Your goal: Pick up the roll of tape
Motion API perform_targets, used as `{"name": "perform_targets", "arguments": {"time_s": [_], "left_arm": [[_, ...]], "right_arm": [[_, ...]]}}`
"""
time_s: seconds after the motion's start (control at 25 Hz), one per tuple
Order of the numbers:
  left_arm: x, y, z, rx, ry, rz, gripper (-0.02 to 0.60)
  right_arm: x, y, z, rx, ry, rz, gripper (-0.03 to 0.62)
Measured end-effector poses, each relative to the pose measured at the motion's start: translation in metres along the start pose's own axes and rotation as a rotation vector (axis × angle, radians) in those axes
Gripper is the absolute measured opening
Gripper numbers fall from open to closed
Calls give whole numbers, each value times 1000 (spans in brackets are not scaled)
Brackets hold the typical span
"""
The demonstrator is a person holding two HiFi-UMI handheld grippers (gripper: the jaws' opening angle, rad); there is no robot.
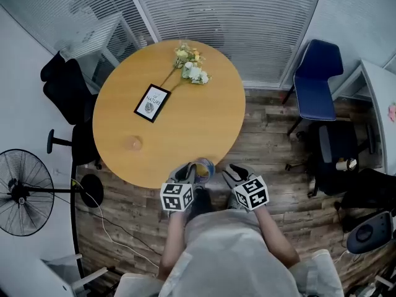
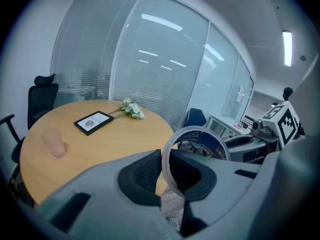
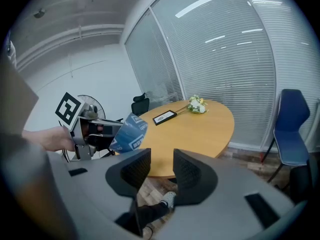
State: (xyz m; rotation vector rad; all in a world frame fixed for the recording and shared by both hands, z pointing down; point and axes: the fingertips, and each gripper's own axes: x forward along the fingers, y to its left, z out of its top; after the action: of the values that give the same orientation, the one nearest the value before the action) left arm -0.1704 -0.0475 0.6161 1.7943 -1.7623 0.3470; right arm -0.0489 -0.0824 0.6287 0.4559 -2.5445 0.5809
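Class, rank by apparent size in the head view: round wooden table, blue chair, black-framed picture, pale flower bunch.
Round wooden table
blue chair
then black-framed picture and pale flower bunch, about alike

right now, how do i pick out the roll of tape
Find the round wooden table; at its near edge a person holds two grippers. The roll of tape is clamped in the left gripper: a blue printed ring, while the right gripper is empty.

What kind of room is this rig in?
Probably a small office meeting room: a round wooden table, glass partition walls with blinds, and a black office chair and blue chair nearby.
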Motion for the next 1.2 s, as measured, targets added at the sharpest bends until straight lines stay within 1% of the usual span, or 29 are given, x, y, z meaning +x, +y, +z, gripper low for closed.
{"name": "perform_targets", "arguments": {"time_s": [0.28, 0.52, 0.68, 0.84, 0.96, 1.08, 1.2], "left_arm": [[-14, -12, -13, -17, -21, 32, 54], [-20, -23, -25, -25, -28, 44, 54], [-23, -24, -25, -18, -36, 59, 52], [-26, -25, -29, -33, -55, 78, 54], [-24, -31, -35, -35, -48, 66, 54], [-20, -38, -40, -18, -31, 52, 54], [-20, -41, -39, -10, -28, 44, 54]], "right_arm": [[-15, 4, -11, -25, -3, 6, 135], [-26, 3, -19, -38, -6, 5, 135], [-29, 1, -18, -47, -11, 7, 133], [-32, -2, -17, -54, -24, 8, 127], [-31, -1, -20, -59, -18, 12, 124], [-30, 1, -24, -67, -8, 13, 123], [-30, 2, -22, -69, -7, 14, 114]]}}
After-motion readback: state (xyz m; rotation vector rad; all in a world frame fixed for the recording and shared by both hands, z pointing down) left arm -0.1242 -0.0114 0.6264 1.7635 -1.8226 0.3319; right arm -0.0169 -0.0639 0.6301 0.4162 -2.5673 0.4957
